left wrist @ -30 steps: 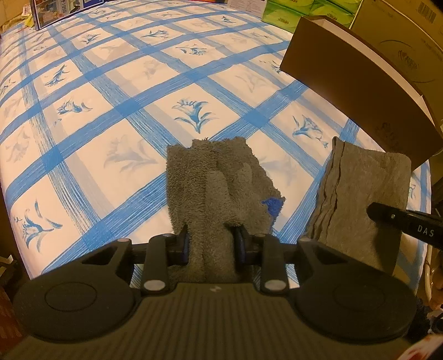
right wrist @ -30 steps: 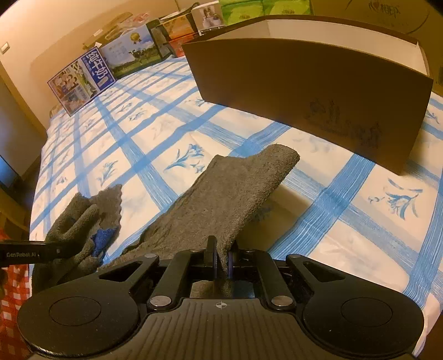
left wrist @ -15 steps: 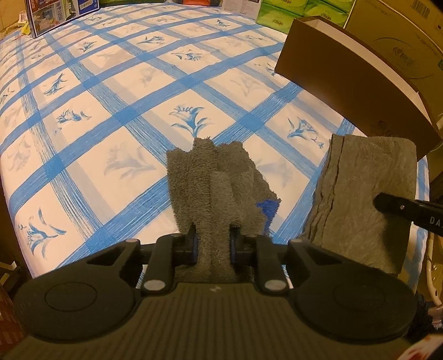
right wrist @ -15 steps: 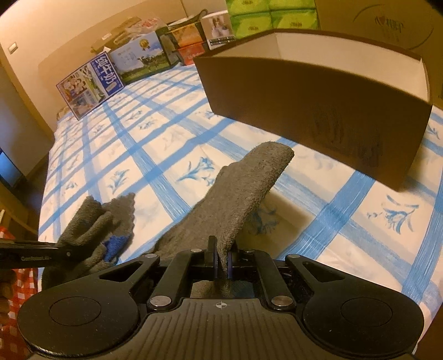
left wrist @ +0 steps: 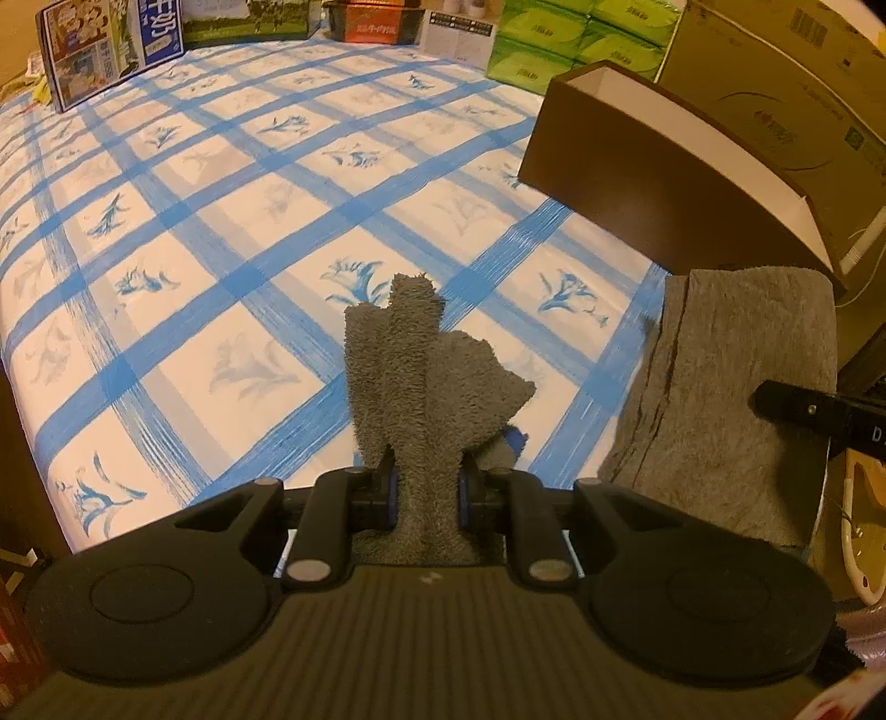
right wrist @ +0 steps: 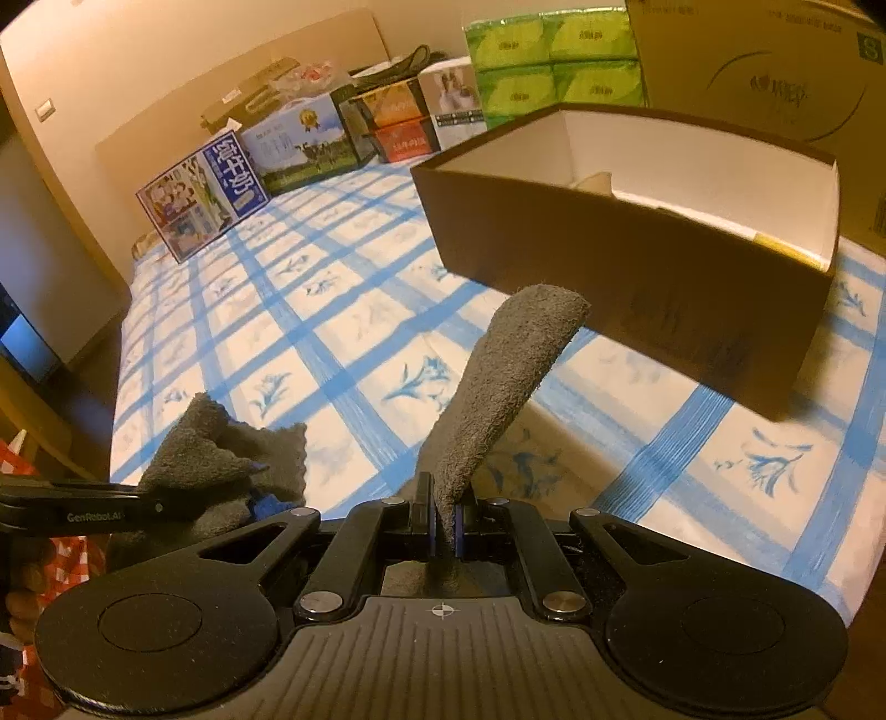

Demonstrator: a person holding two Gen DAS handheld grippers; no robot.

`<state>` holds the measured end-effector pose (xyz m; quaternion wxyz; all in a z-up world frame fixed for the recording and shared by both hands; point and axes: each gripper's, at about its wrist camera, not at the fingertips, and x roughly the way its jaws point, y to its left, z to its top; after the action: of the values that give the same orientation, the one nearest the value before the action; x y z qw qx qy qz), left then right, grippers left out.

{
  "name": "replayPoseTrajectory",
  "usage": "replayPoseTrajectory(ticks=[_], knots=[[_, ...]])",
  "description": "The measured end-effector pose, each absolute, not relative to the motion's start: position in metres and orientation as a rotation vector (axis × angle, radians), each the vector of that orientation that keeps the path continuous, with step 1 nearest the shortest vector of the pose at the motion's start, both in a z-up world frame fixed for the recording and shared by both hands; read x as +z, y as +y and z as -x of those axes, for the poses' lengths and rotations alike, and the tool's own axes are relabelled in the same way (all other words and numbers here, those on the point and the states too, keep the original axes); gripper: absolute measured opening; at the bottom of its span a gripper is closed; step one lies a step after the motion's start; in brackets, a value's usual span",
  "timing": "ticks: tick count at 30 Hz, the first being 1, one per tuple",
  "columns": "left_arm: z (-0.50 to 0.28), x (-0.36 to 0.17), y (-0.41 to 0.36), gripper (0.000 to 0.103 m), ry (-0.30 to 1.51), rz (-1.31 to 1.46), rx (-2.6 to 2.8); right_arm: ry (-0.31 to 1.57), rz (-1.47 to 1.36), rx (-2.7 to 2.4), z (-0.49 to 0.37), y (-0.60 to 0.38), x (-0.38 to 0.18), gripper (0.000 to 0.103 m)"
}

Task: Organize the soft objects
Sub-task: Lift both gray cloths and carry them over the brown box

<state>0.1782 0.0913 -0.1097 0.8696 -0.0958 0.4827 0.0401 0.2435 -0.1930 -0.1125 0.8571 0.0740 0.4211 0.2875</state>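
Note:
A fluffy grey cloth (left wrist: pixel 421 376) with a small blue tag stands up between the pads of my left gripper (left wrist: pixel 425 487), which is shut on its lower part. The bunch hangs above the blue-checked bedsheet (left wrist: pixel 232 288). My right gripper (right wrist: pixel 443 515) is shut on a flatter, folded grey cloth (right wrist: pixel 509 376), which rises from the jaws toward the brown box (right wrist: pixel 637 277). In the left wrist view this flat cloth (left wrist: pixel 742 399) hangs at the right. The bunched cloth (right wrist: pixel 221 459) sits low left in the right wrist view. Whether the two are one piece I cannot tell.
The brown box has a white inside and stands open-topped on the right of the bed. Printed cartons (right wrist: pixel 210 194), green tissue packs (left wrist: pixel 554 44) and a large cardboard box (left wrist: pixel 775 99) line the far edge. The bed's near edge (left wrist: pixel 44 498) drops off at the lower left.
Both grippers have risen with their cloths. The left jaws have closed tighter on the fluffy cloth. The flat cloth has lifted off the sheet and now stands steeper.

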Motion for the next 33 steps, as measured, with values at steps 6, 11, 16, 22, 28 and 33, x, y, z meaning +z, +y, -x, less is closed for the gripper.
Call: replayPoseTrajectory(ticks=[6, 11, 16, 22, 28, 33], knots=[[-0.179, -0.092, 0.085, 0.016, 0.970, 0.192, 0.061, 0.856, -0.156, 0.611, -0.243, -0.199, -0.097, 0.006], [-0.181, -0.078, 0.079, 0.016, 0.937, 0.184, 0.042, 0.843, -0.157, 0.615, -0.242, -0.203, -0.088, 0.006], [-0.185, -0.063, 0.074, 0.016, 0.906, 0.174, 0.022, 0.827, -0.145, 0.612, -0.242, -0.209, -0.079, 0.006], [-0.195, -0.041, 0.065, 0.016, 0.857, 0.150, -0.018, 0.793, -0.128, 0.610, -0.244, -0.219, -0.062, 0.006], [-0.214, -0.019, 0.052, 0.016, 0.805, 0.111, -0.066, 0.747, -0.106, 0.612, -0.250, -0.230, -0.042, 0.006], [-0.236, 0.002, 0.039, 0.016, 0.755, 0.074, -0.114, 0.709, -0.102, 0.609, -0.260, -0.241, -0.023, 0.006]])
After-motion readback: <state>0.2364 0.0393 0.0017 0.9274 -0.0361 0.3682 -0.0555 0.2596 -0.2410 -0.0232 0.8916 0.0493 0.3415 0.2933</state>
